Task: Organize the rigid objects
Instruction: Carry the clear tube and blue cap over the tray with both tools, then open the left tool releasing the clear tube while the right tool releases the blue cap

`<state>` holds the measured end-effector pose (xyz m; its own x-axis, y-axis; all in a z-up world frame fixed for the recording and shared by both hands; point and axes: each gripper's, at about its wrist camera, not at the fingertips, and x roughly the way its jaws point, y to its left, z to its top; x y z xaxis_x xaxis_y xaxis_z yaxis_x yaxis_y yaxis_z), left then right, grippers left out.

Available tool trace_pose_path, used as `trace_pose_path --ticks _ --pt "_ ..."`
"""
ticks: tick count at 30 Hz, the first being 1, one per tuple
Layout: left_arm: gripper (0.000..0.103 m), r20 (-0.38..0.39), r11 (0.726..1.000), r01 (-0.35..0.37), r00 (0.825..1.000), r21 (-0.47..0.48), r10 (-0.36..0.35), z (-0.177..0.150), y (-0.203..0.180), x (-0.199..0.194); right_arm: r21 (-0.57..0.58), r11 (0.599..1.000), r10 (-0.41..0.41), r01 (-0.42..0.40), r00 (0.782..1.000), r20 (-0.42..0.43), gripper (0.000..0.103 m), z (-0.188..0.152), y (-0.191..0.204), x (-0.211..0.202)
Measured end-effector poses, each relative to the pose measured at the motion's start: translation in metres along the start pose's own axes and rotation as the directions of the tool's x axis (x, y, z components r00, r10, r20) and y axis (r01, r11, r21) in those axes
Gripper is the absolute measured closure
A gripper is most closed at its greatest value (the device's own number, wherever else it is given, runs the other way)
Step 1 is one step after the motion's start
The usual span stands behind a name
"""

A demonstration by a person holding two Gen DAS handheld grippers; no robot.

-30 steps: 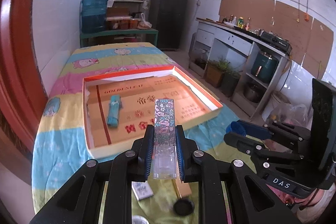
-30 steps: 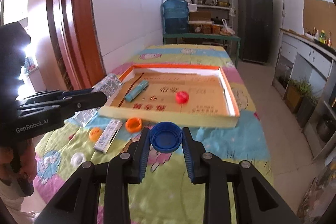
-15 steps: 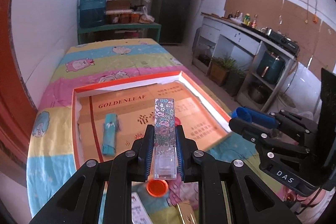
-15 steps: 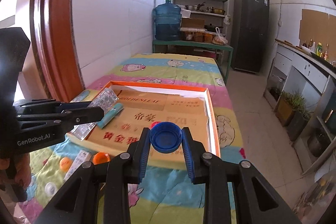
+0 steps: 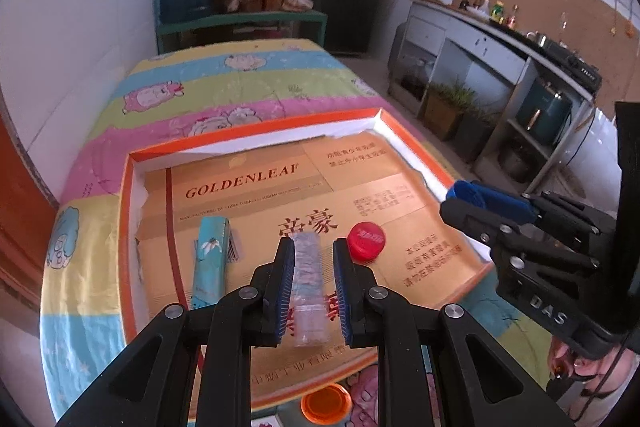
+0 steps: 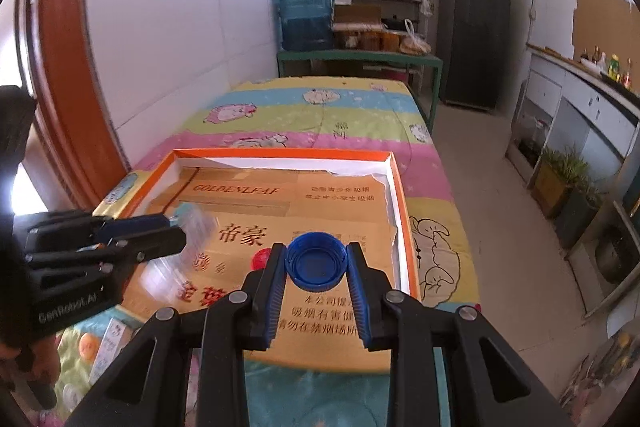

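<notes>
Caps and small boxes are what we are sorting, and both our grippers hang over the tray (image 5: 132, 187), a shallow cardboard lid with an orange rim, white inner walls and a glossy gold printed floor.

Our left gripper (image 5: 314, 267) is clamped on a slim clear case (image 5: 308, 291), a flat plastic rectangle that looks blurred in the left view, so we cannot read its surface. The ribbed blue pads (image 5: 285, 291) press its long sides. Just right of that gripper's tips lies a round red cap (image 5: 366, 237) with white lettering, flat on the gold floor. To the left of it lies a long teal box (image 5: 210, 263), matt card with a small flower print, also inside the tray. Below the gripper, outside the near rim, an orange cap (image 5: 326, 405) sits on the striped cartoon-print cloth (image 5: 240, 83).

Our right gripper (image 6: 316, 267) pinches a blue cap (image 6: 316, 265) by its ridged edge, hollow side facing the camera, showing smooth concentric rings inside. It hangs above the tray's near right part. In the right view the red cap peeks out just left of the left finger.
</notes>
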<state>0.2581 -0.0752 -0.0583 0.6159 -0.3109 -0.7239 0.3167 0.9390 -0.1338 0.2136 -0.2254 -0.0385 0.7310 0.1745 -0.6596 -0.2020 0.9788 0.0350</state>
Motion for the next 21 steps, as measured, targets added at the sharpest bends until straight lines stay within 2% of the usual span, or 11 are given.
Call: trace_pose_path --ticks 8,15,21 --pt "0.083 -0.053 1.0 -0.01 0.999 -0.018 0.009 -0.005 0.006 0.027 0.035 0.999 -0.011 0.014 0.997 -0.081 0.073 -0.008 -0.01 0.036" --pt "0.083 0.008 0.997 0.041 0.999 -0.063 -0.04 -0.004 0.014 0.015 0.039 0.999 0.006 -0.001 0.992 -0.126 0.073 -0.013 -0.01 0.05" --pt "0.081 0.081 0.987 0.107 0.992 -0.121 -0.097 0.0 0.023 -0.005 0.016 1.0 -0.006 0.008 0.987 -0.16 0.072 -0.018 -0.006 0.059"
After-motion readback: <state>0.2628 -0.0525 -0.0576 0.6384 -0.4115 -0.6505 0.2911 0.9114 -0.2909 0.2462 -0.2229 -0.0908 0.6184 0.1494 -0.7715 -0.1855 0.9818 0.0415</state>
